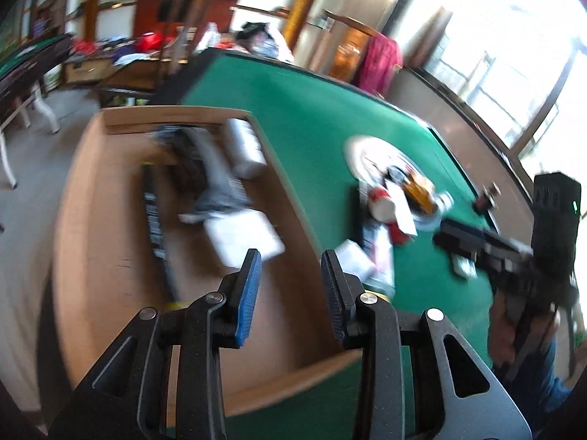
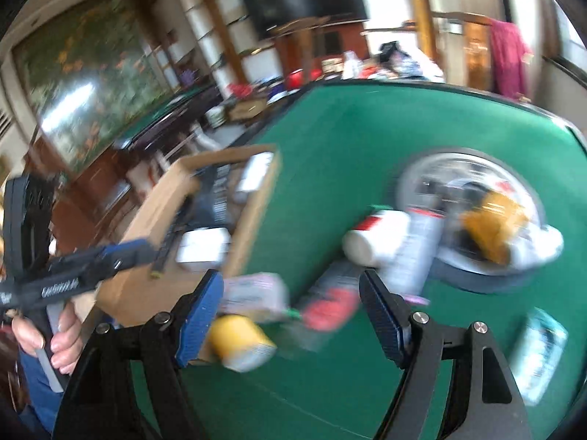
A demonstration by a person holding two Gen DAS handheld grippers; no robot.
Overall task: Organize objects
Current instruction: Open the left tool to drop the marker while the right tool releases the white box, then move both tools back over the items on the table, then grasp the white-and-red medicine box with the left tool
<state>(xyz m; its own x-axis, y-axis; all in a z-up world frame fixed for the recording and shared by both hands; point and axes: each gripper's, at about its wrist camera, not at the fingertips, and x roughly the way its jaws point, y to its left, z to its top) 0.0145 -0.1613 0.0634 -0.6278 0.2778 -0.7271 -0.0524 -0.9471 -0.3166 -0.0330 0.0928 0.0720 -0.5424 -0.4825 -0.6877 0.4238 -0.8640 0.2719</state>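
Note:
Both views are blurred by motion. A cardboard box (image 1: 95, 220) sits on the green table (image 1: 312, 117) and holds a grey roll (image 1: 244, 146), a white packet (image 1: 244, 236) and dark items. My left gripper (image 1: 291, 264) is open and empty above the box's right wall. A pile of bottles and packets lies on and beside a round plate (image 1: 361, 150). In the right wrist view my right gripper (image 2: 291, 293) is open and empty over a pink packet (image 2: 253, 293), a yellow-capped bottle (image 2: 238, 341) and a red-labelled item (image 2: 330, 304). The box (image 2: 146, 256) shows to its left.
The other gripper shows in each view, at the right (image 1: 488, 253) and at the left (image 2: 73, 275). A white bottle (image 2: 378, 238), an orange packet (image 2: 491, 220) and a teal packet (image 2: 539, 352) lie near the plate (image 2: 422, 176). Cluttered furniture stands behind the table.

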